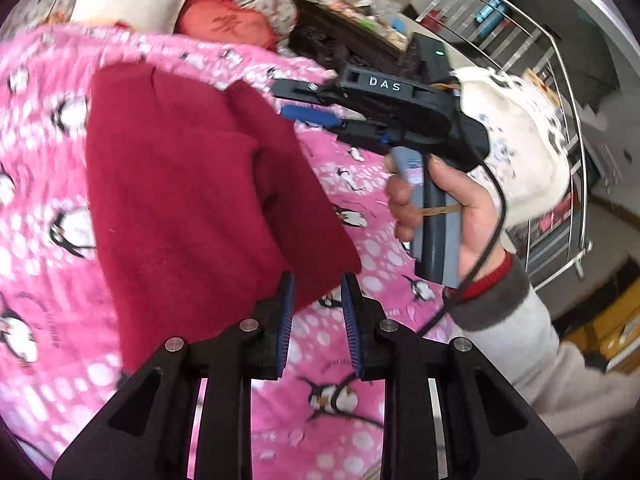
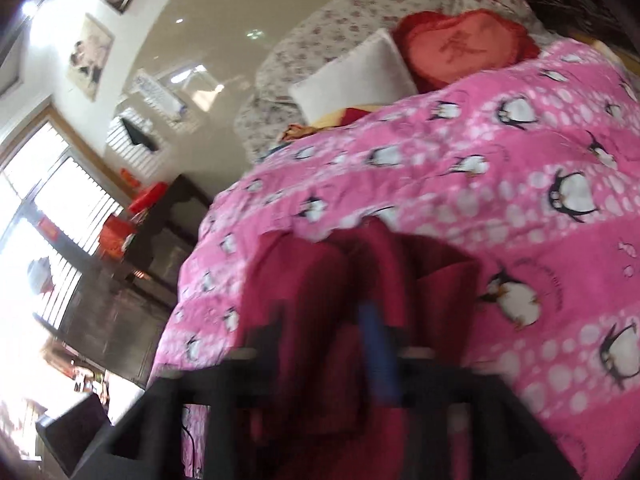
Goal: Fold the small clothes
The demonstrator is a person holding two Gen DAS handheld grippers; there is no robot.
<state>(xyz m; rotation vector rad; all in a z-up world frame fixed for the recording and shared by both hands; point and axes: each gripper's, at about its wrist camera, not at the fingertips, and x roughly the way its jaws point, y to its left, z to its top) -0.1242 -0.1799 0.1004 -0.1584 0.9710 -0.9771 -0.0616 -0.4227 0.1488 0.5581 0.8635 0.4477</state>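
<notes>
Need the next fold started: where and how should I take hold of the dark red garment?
Probably the near right corner of the dark red garment. It tapers to a free edge on the pink penguin blanket, just ahead of the left tool. Come in low from the near side.

garment (image 1: 192, 184): plain dark red | blanket (image 1: 360, 420): pink, white dots, black-and-white penguins | heart cushion (image 2: 464, 46): red | pillow (image 2: 352, 76): cream | bedspread (image 2: 328, 28): pale floral

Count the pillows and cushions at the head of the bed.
2: a white pillow and, touching its right side, a red heart-shaped cushion, both on the floral bedding beyond the pink blanket. Others may be hidden.
</notes>
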